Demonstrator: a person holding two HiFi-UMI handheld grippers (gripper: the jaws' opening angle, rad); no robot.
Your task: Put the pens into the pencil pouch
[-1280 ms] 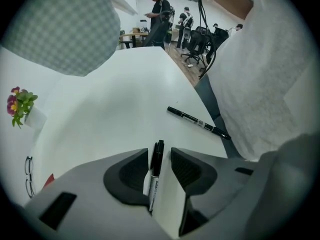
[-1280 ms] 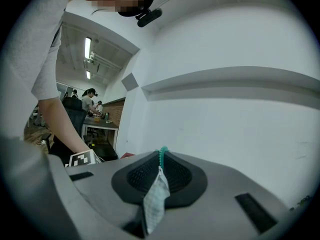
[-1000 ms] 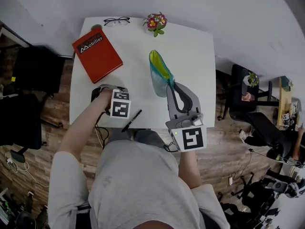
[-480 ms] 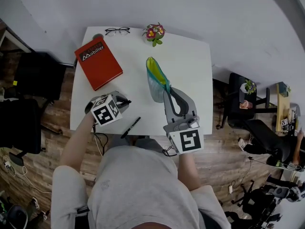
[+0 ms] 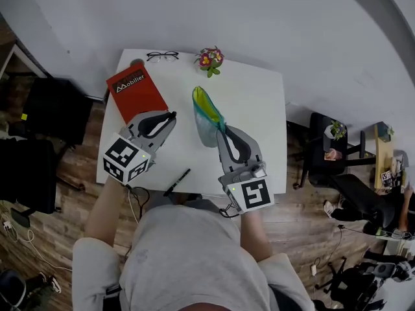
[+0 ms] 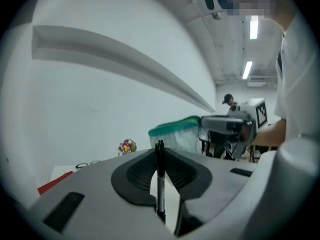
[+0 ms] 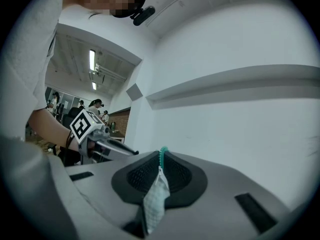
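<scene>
Over the table's (image 5: 259, 109) left half, the left gripper (image 6: 160, 154) pinches a pen (image 6: 160, 184) upright. The right gripper (image 7: 161, 159) clamps the pencil pouch (image 5: 206, 112) rim, whose mouth may sag shut and block the pen.

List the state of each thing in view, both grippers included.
left gripper, shut on the black pen, above the table.
right gripper, shut on the pencil pouch's rim.
pencil pouch, mouth open.
second pen, lying loose near the table's front edge.
red book, closed, flat.
glasses, lying at the far edge.
flower pot, upright.
</scene>
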